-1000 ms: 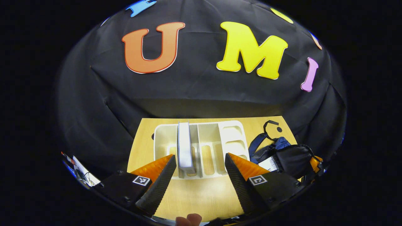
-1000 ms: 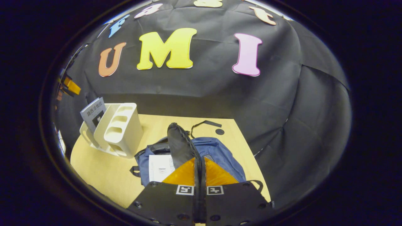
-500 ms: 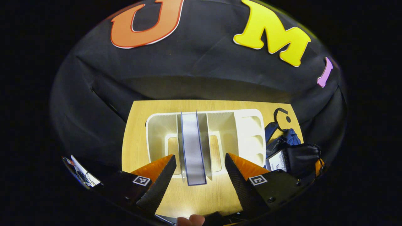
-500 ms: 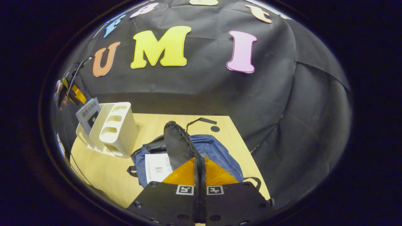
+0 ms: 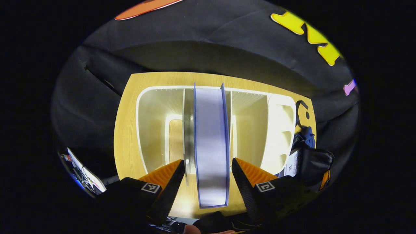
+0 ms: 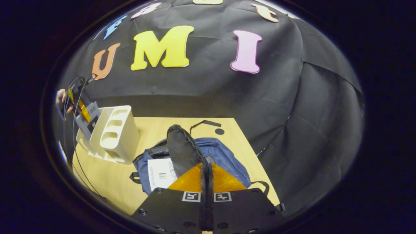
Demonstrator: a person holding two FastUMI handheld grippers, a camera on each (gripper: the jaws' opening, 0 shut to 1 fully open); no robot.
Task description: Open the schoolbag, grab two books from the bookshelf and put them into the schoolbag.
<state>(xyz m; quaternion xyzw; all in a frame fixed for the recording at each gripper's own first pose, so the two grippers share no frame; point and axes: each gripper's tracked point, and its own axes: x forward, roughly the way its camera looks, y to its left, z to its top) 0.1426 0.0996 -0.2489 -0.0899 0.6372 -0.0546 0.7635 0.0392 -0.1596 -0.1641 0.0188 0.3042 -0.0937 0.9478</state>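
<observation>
Wooden table (image 5: 125, 130) below. Left hand-held gripper (image 5: 208, 177) spread apart, one finger on each side of upright book (image 5: 210, 146) in white bookshelf (image 5: 279, 130). Right hand-held gripper (image 6: 206, 177) pinched tight on black flap (image 6: 182, 149) of blue schoolbag (image 6: 224, 156), another book (image 6: 160, 173) inside.

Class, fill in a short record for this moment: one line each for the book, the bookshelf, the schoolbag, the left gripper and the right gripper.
book: upright in the bookshelf, between the left gripper's fingers
bookshelf: white, on the wooden table
schoolbag: blue, open, one white book inside
left gripper: open, straddling the book, not closed on it
right gripper: shut on the schoolbag's black flap, holding it up
</observation>
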